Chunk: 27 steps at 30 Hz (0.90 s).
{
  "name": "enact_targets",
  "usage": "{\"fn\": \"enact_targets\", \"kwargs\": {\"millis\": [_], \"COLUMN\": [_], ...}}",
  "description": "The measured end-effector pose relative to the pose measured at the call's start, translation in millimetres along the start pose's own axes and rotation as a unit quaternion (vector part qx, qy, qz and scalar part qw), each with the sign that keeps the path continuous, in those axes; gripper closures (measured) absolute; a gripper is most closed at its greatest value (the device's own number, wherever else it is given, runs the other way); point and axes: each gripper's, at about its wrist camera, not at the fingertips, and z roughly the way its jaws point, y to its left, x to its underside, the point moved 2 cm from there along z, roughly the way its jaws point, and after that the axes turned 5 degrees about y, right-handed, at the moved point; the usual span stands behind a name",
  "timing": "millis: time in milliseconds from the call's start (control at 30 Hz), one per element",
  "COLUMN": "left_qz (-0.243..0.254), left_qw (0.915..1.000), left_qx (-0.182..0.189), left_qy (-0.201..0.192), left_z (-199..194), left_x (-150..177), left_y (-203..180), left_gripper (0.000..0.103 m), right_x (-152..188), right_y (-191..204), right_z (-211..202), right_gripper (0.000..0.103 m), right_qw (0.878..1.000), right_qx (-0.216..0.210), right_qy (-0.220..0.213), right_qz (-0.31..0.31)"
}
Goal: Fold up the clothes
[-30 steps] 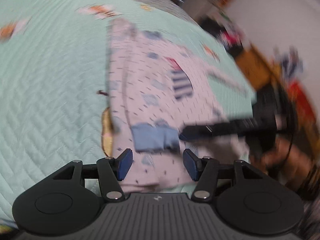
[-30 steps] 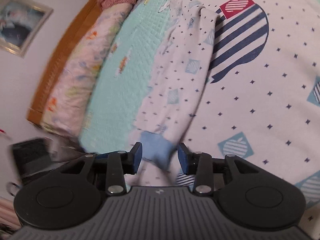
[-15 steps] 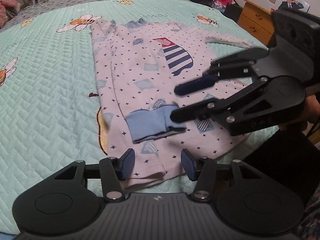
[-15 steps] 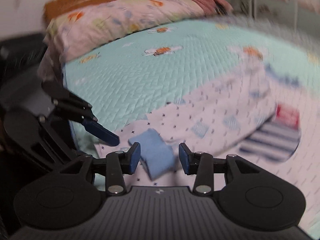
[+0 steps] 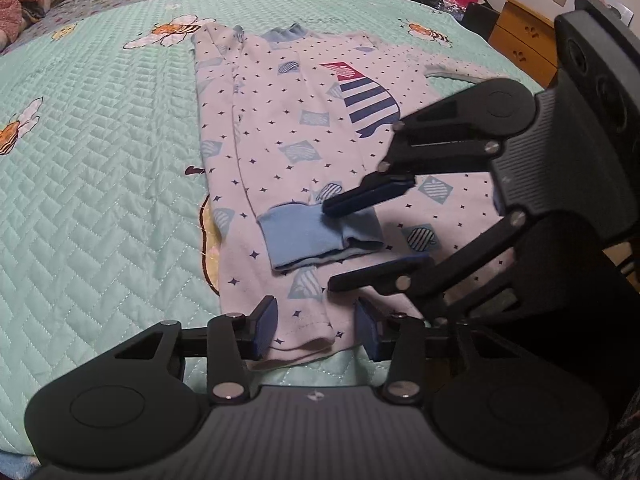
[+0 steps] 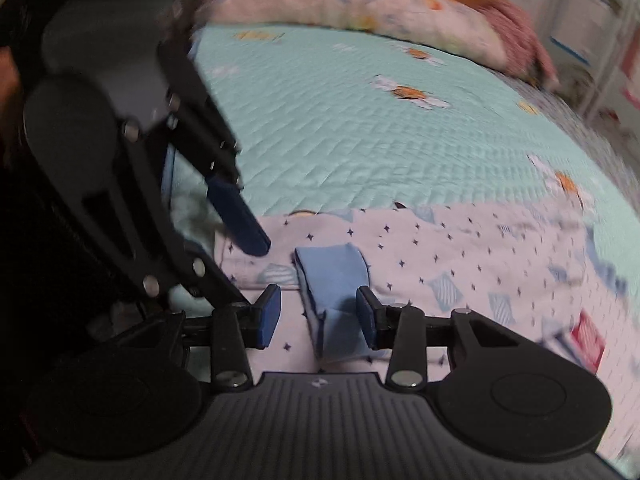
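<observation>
both grippers (image 5: 314,326) (image 6: 318,316) over shirt (image 5: 280,128)

Left wrist view: shirt (image 5: 304,148) lies flat on quilt (image 5: 100,184), centre of frame, collar toward the top, hem at the bottom. Sleeve folded over the shirt's left part; cuff (image 5: 308,238) lies on the body, lower centre. Left gripper (image 5: 316,330) at bottom centre, hem corner between its fingers. Right gripper (image 5: 332,246) enters from the right, fingertips either side of the cuff's right end. Dresser (image 5: 524,36) upper right, behind the bed.

Right wrist view: pillow (image 6: 360,4) at top, beyond the quilt; shirt across the lower right.
</observation>
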Motion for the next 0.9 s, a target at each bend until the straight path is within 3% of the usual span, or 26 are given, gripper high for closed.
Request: {"fn": "enact_targets", "kwargs": {"millis": [167, 267, 300, 433, 500, 600, 667, 767, 800, 900], "left_qz": [-0.005, -0.008, -0.011, -0.034, -0.058, -0.100, -0.096, -0.089, -0.094, -0.084], "left_qw": [1.0000, 1.0000, 0.9999, 0.9994, 0.9980, 0.9919, 0.9905, 0.9897, 0.9896, 0.9950], "left_qx": [-0.002, 0.000, 0.002, 0.009, 0.023, 0.077, 0.095, 0.111, 0.108, 0.052], "left_qy": [0.001, 0.002, 0.002, 0.001, 0.001, -0.013, -0.024, -0.017, -0.010, -0.014], "left_z": [2, 2, 2, 1, -1, -12, -20, -17, -12, -8], "left_x": [-1, -1, -2, -4, -6, -11, -16, -18, -16, -11], "left_y": [2, 4, 5, 9, 13, 18, 13, 5, 4, 1], "left_gripper": [0.074, 0.083, 0.084, 0.087, 0.089, 0.091, 0.091, 0.091, 0.091, 0.089], "right_x": [-5, -5, -5, -3, 0, 5, 5, 2, 1, 6], "right_y": [5, 3, 0, -27, -48, -78, -89, -93, -92, -92], "right_z": [8, 8, 8, 0, -4, -14, -24, -35, -36, -33], "right_gripper": [0.061, 0.072, 0.081, 0.093, 0.093, 0.093, 0.093, 0.093, 0.093, 0.093], "right_qw": [0.997, 0.998, 0.999, 0.996, 0.982, 0.953, 0.941, 0.938, 0.941, 0.940], "right_qx": [0.007, 0.003, 0.001, -0.037, -0.075, -0.119, -0.134, -0.143, -0.139, -0.136], "right_qy": [0.010, 0.008, 0.005, -0.017, -0.037, -0.070, -0.089, -0.104, -0.103, -0.099], "right_qz": [-0.071, -0.067, -0.053, 0.076, 0.170, 0.270, 0.297, 0.299, 0.292, 0.297]}}
